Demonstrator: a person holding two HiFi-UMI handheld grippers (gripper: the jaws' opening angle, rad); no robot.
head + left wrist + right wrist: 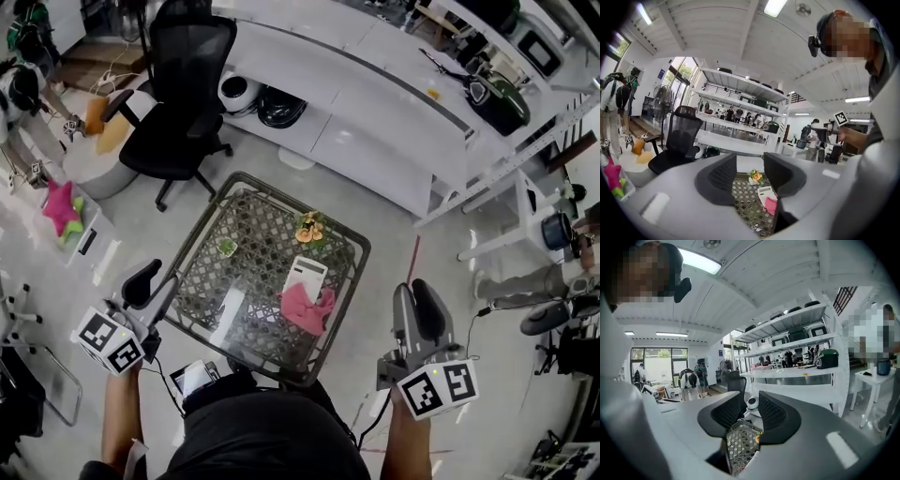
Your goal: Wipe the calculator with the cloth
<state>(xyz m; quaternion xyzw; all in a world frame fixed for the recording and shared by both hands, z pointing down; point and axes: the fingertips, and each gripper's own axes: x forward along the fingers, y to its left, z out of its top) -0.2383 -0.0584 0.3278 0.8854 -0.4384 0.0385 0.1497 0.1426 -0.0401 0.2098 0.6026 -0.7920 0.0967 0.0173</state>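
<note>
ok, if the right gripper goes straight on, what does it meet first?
Nothing close. The right gripper points past the table; the first thing in line looks like the white counter, though depth is unclear.

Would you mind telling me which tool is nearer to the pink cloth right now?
Right, it seems. The right tool is off the table's right edge beside the cloth; the left tool is past the table's left edge, farther off.
</note>
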